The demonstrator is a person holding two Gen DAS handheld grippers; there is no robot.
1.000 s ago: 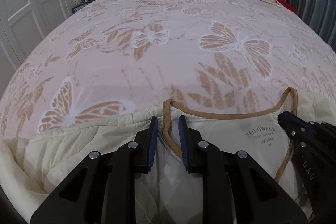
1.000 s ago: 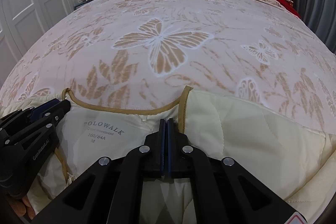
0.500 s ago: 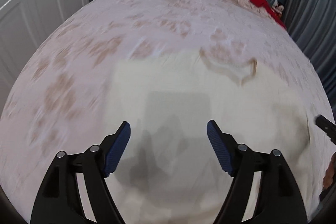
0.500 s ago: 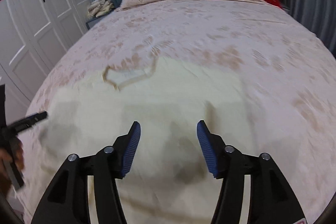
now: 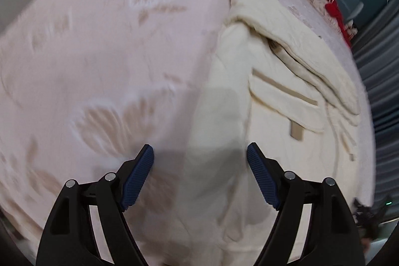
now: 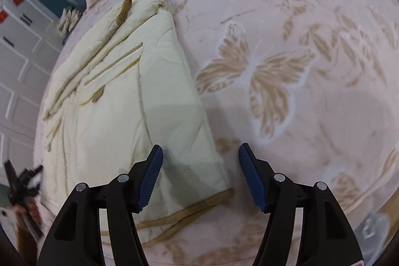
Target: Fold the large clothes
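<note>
Both grippers hang spread wide and empty over the bed (image 6: 311, 24). The cream quilted jacket (image 6: 119, 101) lies flat, ahead and left of the right gripper (image 6: 200, 167), ahead and right of the left gripper (image 5: 200, 167). For a clean fold, I judge each should pinch 1 long side edge low, catching every layer, then carry both across evenly, keeping the tan-trimmed hem (image 6: 184, 216) square.

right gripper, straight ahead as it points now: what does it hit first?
Probably the jacket: its tan-trimmed corner lies between the open right gripper fingers, with bedspread beside it. Depth is unclear.
</note>
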